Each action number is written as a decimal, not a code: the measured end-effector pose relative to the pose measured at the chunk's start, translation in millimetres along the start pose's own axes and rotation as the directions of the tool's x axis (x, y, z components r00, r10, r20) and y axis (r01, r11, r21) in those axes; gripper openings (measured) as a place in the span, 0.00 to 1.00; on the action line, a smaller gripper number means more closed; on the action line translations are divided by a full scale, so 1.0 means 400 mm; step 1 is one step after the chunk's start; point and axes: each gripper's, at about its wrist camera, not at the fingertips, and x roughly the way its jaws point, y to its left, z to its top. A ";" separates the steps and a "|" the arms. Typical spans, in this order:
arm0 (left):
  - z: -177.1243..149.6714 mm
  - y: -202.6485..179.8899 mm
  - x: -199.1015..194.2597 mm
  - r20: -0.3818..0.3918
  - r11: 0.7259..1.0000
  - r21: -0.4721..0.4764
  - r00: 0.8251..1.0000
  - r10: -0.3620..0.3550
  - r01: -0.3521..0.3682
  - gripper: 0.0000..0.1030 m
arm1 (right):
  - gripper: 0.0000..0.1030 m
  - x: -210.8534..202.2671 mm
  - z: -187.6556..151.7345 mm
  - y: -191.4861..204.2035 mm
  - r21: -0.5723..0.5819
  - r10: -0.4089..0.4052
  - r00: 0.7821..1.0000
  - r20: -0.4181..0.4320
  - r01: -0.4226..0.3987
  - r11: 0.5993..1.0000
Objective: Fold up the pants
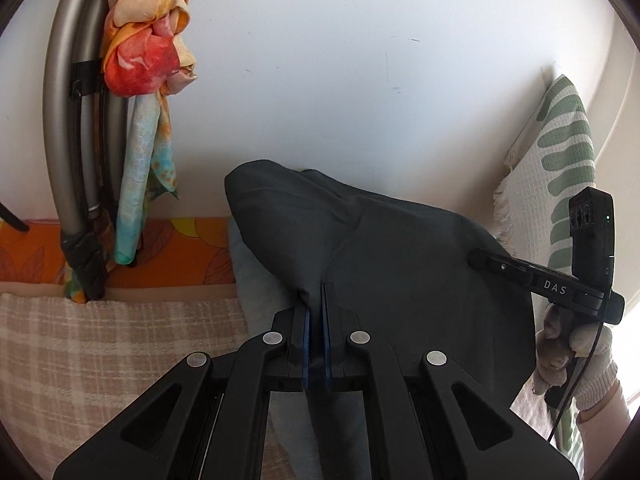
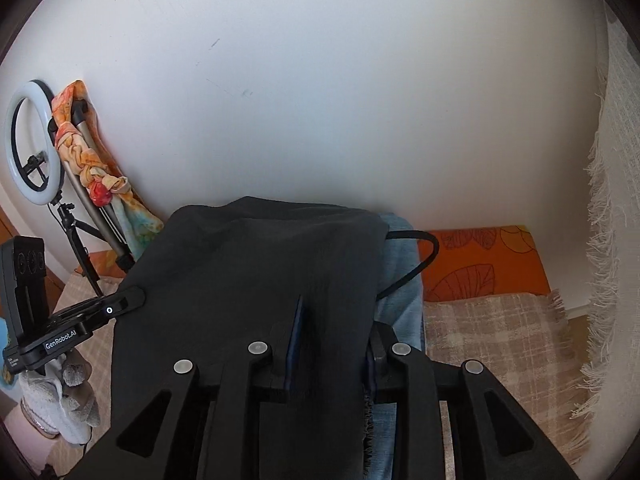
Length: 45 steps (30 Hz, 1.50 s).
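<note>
White wall fills the background, with an orange leaf-print cushion point(image 2: 486, 260) at its foot and a beige plaid blanket point(image 1: 100, 344) spread in front of it. Dark grey pants point(image 1: 400, 248) are held up above the blanket, draped between the two grippers, and a light blue garment point(image 2: 404, 280) shows just behind them. The left gripper point(image 1: 316, 292) has its jaws closed tight on a pinched fold of the pants. The right gripper point(image 2: 336, 320) has its jaws parted, the cloth hanging between them; its blue left pad touches the fabric, but whether the cloth is pinched cannot be told. Gloved hands hold both tools. A knotted colourful scarf point(image 1: 148, 40) hangs on a grey tube at the left, near a ring light point(image 2: 30, 136).
</note>
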 end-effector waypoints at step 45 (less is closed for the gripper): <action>-0.200 -0.036 -0.404 -0.005 0.987 0.110 0.993 0.121 -0.120 0.66 | 1.00 -0.332 -0.331 0.324 0.072 -0.219 0.965 0.146 0.211 0.975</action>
